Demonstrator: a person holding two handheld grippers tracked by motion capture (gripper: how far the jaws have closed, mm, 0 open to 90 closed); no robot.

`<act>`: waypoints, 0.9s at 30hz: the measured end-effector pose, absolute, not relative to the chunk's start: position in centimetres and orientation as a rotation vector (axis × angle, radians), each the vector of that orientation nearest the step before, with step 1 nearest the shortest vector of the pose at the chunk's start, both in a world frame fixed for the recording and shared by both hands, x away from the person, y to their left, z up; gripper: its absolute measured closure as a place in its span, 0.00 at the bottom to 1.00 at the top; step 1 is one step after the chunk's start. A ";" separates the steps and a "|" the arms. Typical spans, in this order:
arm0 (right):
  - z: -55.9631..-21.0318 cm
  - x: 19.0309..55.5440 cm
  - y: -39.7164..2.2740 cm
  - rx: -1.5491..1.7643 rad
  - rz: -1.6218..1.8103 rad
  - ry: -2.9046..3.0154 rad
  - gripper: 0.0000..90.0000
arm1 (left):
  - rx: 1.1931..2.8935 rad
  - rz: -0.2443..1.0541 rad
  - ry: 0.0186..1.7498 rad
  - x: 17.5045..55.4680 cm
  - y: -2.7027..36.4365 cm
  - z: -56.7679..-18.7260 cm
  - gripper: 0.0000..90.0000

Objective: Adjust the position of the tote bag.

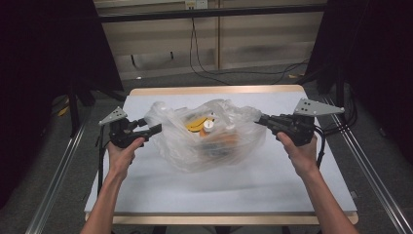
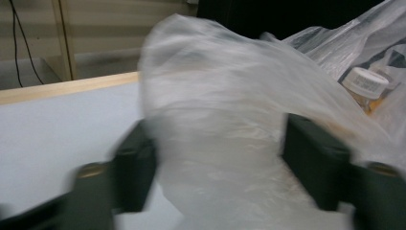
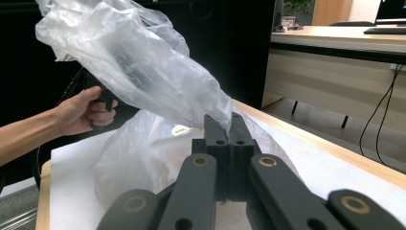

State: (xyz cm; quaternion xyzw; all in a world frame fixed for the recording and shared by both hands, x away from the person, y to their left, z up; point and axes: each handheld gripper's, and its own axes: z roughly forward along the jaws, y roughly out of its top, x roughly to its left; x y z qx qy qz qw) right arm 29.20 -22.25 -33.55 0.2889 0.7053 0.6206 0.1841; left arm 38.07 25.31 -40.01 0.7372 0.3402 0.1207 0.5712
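Observation:
A clear plastic bag (image 1: 185, 152) lies crumpled at the middle of the white table (image 1: 219, 190). Inside it are a white-capped bottle (image 1: 208, 126), a yellow item (image 1: 196, 123) and something orange (image 1: 227, 139). My right gripper (image 1: 259, 120) is shut on the bag's right edge and holds the film (image 3: 143, 72) lifted at its tips (image 3: 230, 129). My left gripper (image 1: 151, 126) sits at the bag's left edge. In the blurred left gripper view its jaws stand wide apart (image 2: 215, 158) with bunched bag film (image 2: 215, 120) between them. The bottle's cap (image 2: 366, 82) shows at the right there.
The table has a wooden rim (image 1: 214, 90) along its far edge. Metal rails (image 1: 56, 175) run along both sides of the table. Cables (image 1: 204, 68) lie on the floor behind, and black curtains flank the workspace. A hand (image 3: 81, 112) holds the left gripper behind the raised film.

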 end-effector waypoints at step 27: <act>-29.5 30.0 -21.2 0.817 1.732 1.951 0.37 | 1.663 0.330 0.512 34.5 24.7 -33.8 1.00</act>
